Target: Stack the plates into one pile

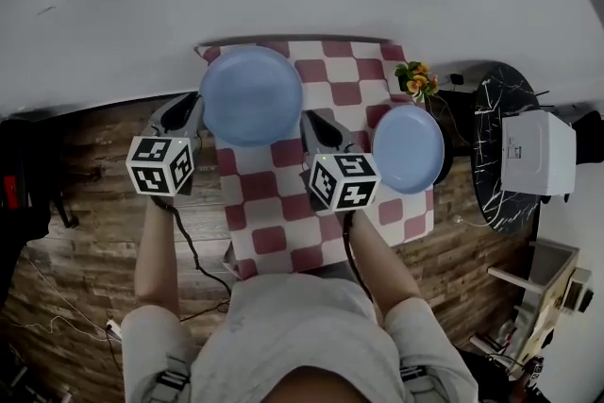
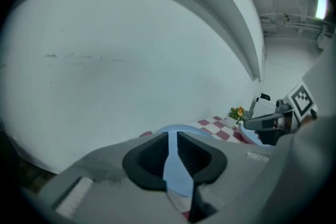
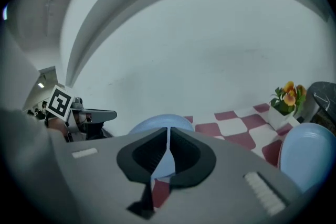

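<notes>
Left gripper (image 2: 172,139): jaws parted a little and clamping nothing. I see blue through the gap, but the pads are not on it. It hovers just beside the left rim of the large plate (image 1: 251,95).
Right gripper (image 3: 167,134): barely cracked, only a sliver of light between the pads, and empty. It hangs over the checked cloth (image 1: 274,203), between the two plates.
Large plate: flat on the far half of the cloth, right way up, nothing on it.
Small plate (image 1: 408,148): near the cloth's right edge, just below the flower pot (image 1: 416,80) and apart from the large one. So no pile yet.
Progress: I judge the stacking not begun, with both tools lined up for a first pick.
Handling: both plates look stiff, smooth and glossy. I expect them to be light enough but slippery, and breakable if they are ceramic, which I can't tell from here.
Where to grip: I'd take the raised rim, one pad over the lip and one under, pinching square so it doesn't skate out.
Order: I'd put small onto large, since the wider one makes the steadier base.
Risk: a shallow bite lets the plate tip or slide, and the flower pot sits close to the small plate's far side, so I'd come in from the near rim.
</notes>
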